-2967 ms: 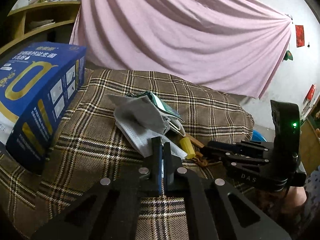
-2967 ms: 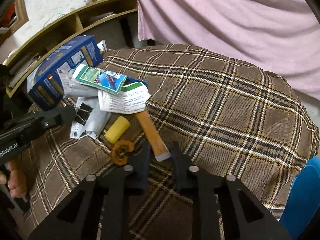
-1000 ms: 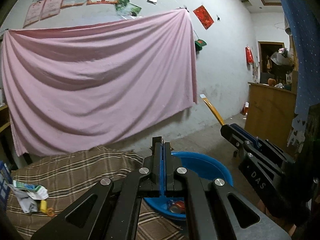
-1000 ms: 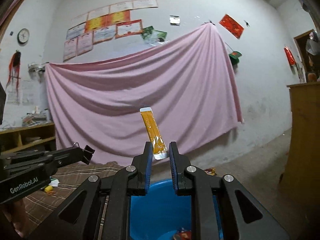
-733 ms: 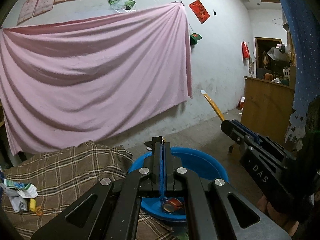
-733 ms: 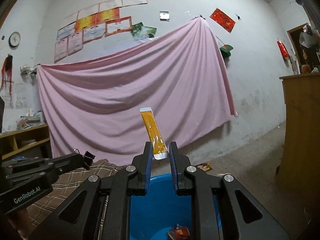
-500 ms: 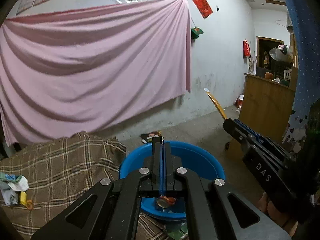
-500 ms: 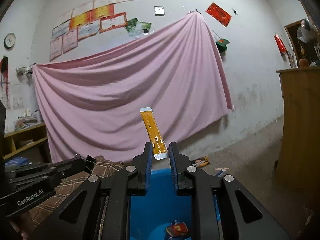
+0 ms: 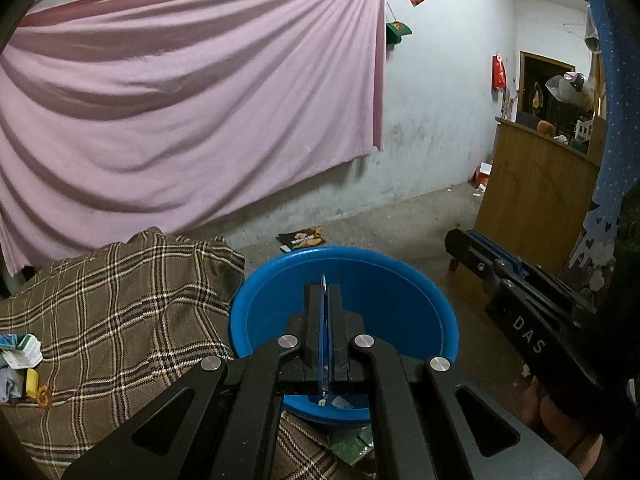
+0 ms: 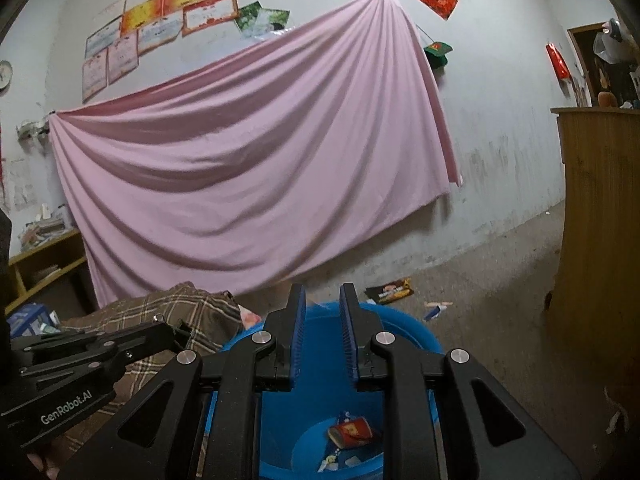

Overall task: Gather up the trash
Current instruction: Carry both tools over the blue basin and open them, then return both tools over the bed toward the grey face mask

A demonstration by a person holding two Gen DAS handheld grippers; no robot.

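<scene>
Broadly, a pink draped sheet (image 9: 180,100) covers most of the pale back wall, and a brown plaid cloth (image 9: 112,312) lies over a low surface at the left. A wooden counter (image 9: 532,200) stands at the right of the room.

Just beside the plaid cloth's edge sits a round blue plastic basin (image 9: 392,300) on the grey floor, and both grippers point down over it. The left gripper (image 9: 324,292) has its jaws pressed together, pinching a small black binder clip (image 10: 180,328) whose thin wire loop pokes out past the tips, above the basin. The right gripper (image 10: 322,312) holds its blue-padded jaws a narrow gap apart with nothing between them; it hangs over the basin's near side, and the person's hand shows under its body in the left wrist view.

Some trash already lies in the basin's bottom – a crumpled red wrapper (image 10: 352,431) with a few small pale scraps beside it. More remains on the plaid cloth, well apart from the basin at its far left: a heap of white and green paper (image 9: 22,354) and a small yellow piece (image 9: 32,378) just below it. A dark printed snack wrapper (image 10: 390,290) lies flat on the floor behind the basin.
</scene>
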